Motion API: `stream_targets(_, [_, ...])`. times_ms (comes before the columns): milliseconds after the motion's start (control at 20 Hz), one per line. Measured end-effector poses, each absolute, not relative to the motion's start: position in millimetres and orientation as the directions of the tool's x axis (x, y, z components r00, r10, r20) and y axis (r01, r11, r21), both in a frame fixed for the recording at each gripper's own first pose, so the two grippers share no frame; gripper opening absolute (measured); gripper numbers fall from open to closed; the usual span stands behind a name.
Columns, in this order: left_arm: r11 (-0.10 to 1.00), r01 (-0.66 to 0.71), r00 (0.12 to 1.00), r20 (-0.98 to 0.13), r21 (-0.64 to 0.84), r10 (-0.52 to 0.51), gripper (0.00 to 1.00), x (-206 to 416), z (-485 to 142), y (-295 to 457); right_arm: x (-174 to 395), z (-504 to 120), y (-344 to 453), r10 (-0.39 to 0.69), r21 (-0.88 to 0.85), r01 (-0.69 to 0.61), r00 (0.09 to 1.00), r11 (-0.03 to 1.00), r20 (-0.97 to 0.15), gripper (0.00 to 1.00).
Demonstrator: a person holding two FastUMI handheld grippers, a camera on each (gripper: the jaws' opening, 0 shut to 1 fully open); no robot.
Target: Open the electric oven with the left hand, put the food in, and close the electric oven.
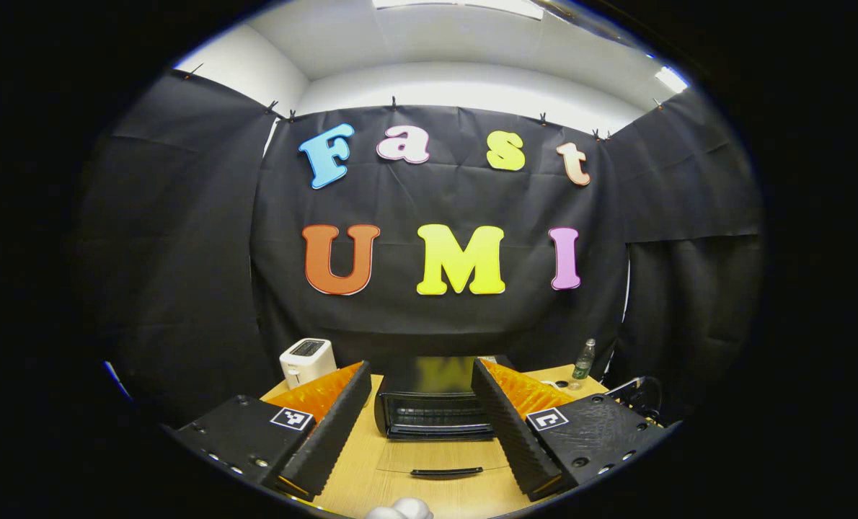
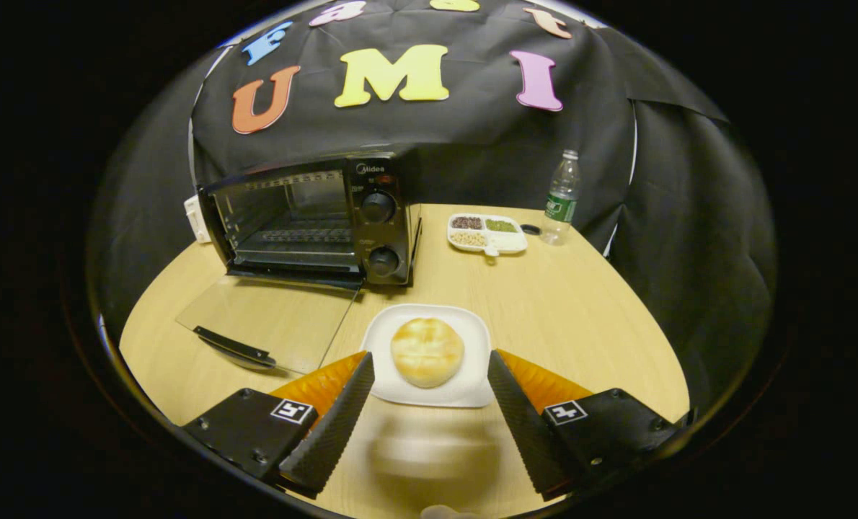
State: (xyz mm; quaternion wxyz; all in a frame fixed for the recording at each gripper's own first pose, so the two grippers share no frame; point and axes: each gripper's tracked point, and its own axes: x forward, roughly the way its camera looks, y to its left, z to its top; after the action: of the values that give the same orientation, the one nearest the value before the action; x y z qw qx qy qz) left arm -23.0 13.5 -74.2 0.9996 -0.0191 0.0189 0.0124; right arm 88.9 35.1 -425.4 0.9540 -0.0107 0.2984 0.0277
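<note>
Nearest the lens in the right gripper view, the right tongs (image 2: 429,400) stand spread wide, fingers apart on either side of the near edge of a white plate (image 2: 469,331) that rests on the wooden table (image 2: 580,324); they grip nothing, and whether either finger touches the plate's rim cannot be told. On the plate sits the food, a round golden bun (image 2: 427,352), well short of the oven cavity. Beyond it and to the left stands the electric oven (image 2: 313,216), black, with two knobs on its right panel. Its glass door (image 2: 270,321) is already let down flat toward the table, its dark handle (image 2: 233,347) at the near edge, and the rack inside looks bare. So the opening step reads as done, while loading the bun and shutting the door are both left. In the left gripper view, the left tongs (image 1: 422,425) are likewise wide apart and hold nothing; they hang in front of the oven's open mouth, with the lowered door and its handle seen between the fingers, touching neither. Farther back on the table sit a divided dish of grains (image 2: 487,232), a plastic bottle (image 2: 562,194) and, left of the oven, a white toaster (image 1: 307,360). The likely next need is a firm hold on the plate or bun by the right tongs.
</note>
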Motion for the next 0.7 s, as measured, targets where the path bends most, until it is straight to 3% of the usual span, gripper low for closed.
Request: stream_targets(700, [0.999, -0.025, 0.998, -0.057, -0.022, 0.024, 0.92, -8.8, -75.3, 19.8, 130.1, -479.4, 42.9, -0.009, -0.056, -0.037, 0.751, 0.998, -0.660, 1.00])
